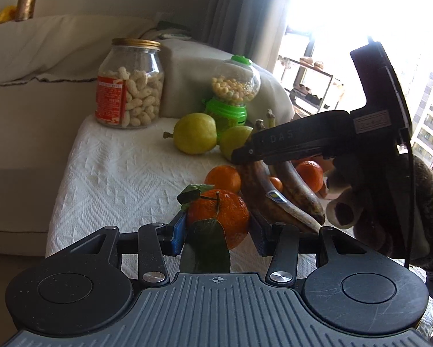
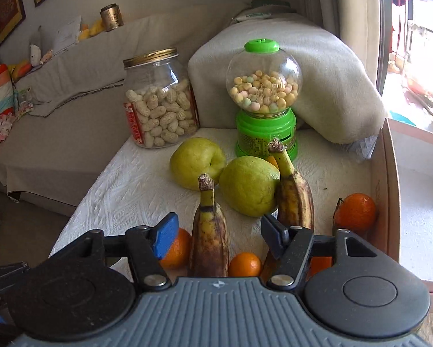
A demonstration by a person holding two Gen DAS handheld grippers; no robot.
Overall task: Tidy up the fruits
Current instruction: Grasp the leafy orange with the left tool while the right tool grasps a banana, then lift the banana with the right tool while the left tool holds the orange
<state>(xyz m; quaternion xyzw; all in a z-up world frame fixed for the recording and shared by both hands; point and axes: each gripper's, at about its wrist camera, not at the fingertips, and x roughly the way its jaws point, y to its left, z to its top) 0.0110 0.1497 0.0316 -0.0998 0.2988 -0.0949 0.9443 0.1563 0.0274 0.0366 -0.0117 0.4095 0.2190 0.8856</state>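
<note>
My left gripper (image 1: 217,232) is shut on a leafy orange (image 1: 222,217), held over the white cloth near the table's front. Behind it lie a second orange (image 1: 223,177), two spotted bananas (image 1: 285,196), more oranges (image 1: 310,175) and two green guavas (image 1: 194,137). The right gripper's body (image 1: 303,141) hovers over the bananas. In the right wrist view my right gripper (image 2: 216,234) is open around the nearer banana (image 2: 209,237), its pads apart from the peel. The other banana (image 2: 294,193) leans by a guava (image 2: 249,186). Oranges (image 2: 355,211) lie around.
A peanut jar (image 2: 161,101) and a green candy dispenser (image 2: 264,101) stand at the table's back. A cardboard box wall (image 2: 389,188) borders the right side. A covered sofa (image 1: 43,72) lies to the left and a folded blanket (image 2: 317,72) behind.
</note>
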